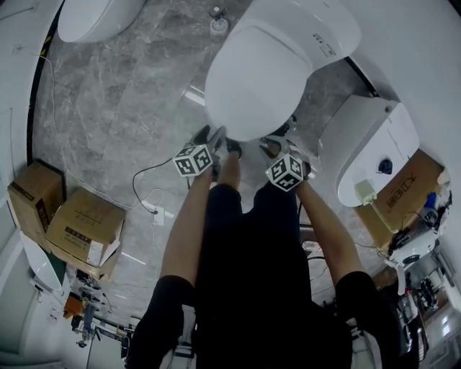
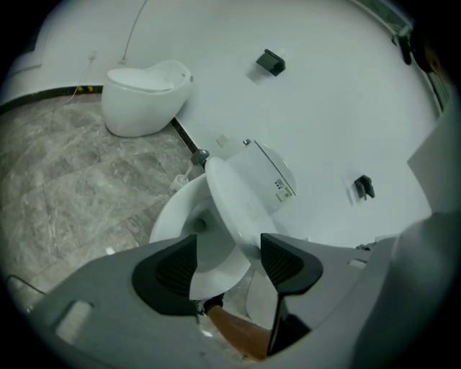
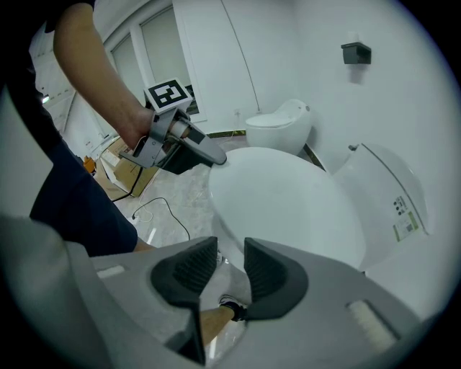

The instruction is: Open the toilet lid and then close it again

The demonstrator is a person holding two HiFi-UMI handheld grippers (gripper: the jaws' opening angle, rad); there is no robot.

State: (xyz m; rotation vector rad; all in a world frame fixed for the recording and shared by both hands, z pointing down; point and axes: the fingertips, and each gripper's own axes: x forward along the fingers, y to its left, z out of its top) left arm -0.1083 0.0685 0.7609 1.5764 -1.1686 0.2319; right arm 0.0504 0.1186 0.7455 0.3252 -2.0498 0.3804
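Note:
The white toilet lid (image 1: 259,68) stands partly raised; in the left gripper view the lid (image 2: 241,198) tilts up over the bowl (image 2: 176,216). My left gripper (image 1: 216,138) is at the lid's front left edge. Its jaws (image 2: 227,263) are wide open with the lid's lower edge between them, close to the right pad (image 2: 284,263), and neither pad presses on it. My right gripper (image 1: 274,148) hangs just below the lid's front right edge. Its jaws (image 3: 230,267) are narrowly open with nothing between them, only floor and the person's foot beyond. The right gripper view also shows the left gripper (image 3: 205,153) against the lid (image 3: 288,202).
A second toilet (image 1: 94,18) stands far left by the wall, and a third white unit (image 1: 374,148) close on the right. Cardboard boxes (image 1: 79,227) sit at the left, and a cable (image 1: 144,189) lies on the grey marble floor. The person's legs are right below the grippers.

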